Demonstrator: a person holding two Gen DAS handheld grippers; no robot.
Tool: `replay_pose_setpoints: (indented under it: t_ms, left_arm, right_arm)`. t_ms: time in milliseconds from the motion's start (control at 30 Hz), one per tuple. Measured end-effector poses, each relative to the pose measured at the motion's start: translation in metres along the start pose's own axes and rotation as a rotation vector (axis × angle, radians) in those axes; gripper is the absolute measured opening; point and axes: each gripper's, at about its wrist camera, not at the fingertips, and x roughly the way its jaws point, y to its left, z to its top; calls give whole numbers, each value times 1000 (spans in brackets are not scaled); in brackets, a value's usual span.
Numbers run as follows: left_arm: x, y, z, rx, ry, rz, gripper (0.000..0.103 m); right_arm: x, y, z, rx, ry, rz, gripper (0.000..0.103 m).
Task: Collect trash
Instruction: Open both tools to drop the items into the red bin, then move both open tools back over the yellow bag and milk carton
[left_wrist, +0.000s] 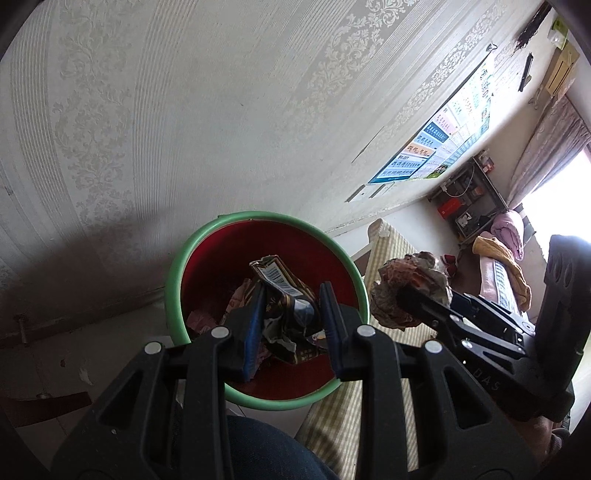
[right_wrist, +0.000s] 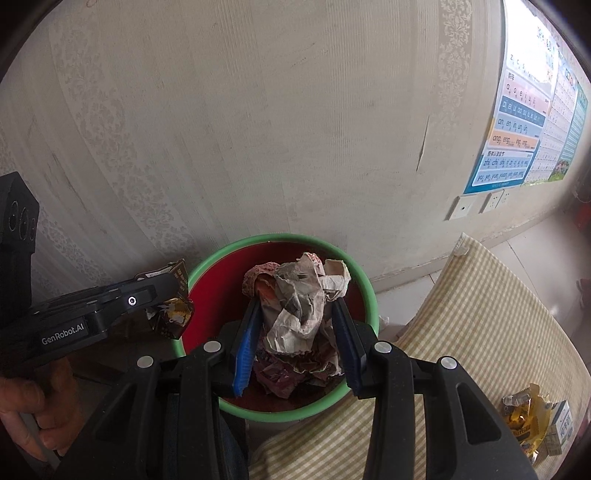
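The left gripper (left_wrist: 291, 295) clamps a dark wrapper (left_wrist: 284, 295), long axis upright, over the red bin (left_wrist: 266, 400). The right gripper (right_wrist: 295, 314) clamps crumpled paper (right_wrist: 299, 306) above it. Checked cloth (right_wrist: 480, 314) beside; patterned wall (right_wrist: 258, 129) behind.

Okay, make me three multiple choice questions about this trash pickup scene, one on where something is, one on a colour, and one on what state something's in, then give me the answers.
1. Where do the yellow wrappers lie?
A. on the checked cloth
B. in the bin
C. on the wall

2. What colour is the bin rim?
A. blue
B. green
C. white

3. What are the right tongs doing?
A. hanging open
B. gripping crumpled newspaper
C. resting on the floor

Answers: 1 A, they sit on the checked cloth right of the bin. 2 B, a green rim rings a red inside. 3 B, crumpled newspaper is pinched between the blue pads; the left tongs hold a dark wrapper.
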Motion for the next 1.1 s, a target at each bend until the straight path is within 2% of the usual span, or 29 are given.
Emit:
replay_pose_setpoints:
  t_ms: [400,500,567,700,767,833,967,1100]
  left_arm:
    - [17,16,11,-25,23,-7,29]
    - [21,17,13,-38,22,-8,29]
    - [23,18,15,-47,23,-6,39]
    - [22,18,18,-49,16,-12,50]
    - [21,17,18,-48,12,-13,62]
    - [19,16,18,-45,4,-9,74]
    - [15,14,18,-46,-5,-4,87]
    - [8,9,17,-40,-12,4,95]
  right_arm:
    - [32,11,4,-2,43,19,39]
    - [39,11,3,1,52,19,41]
    - [43,9,2,10,66,21,45]
    - [47,6,-1,11,81,20,54]
    - [47,5,-2,14,85,23,63]
    - [46,4,-3,14,82,24,81]
    - [41,4,-4,16,74,19,85]
    - [31,1,-5,27,65,17,88]
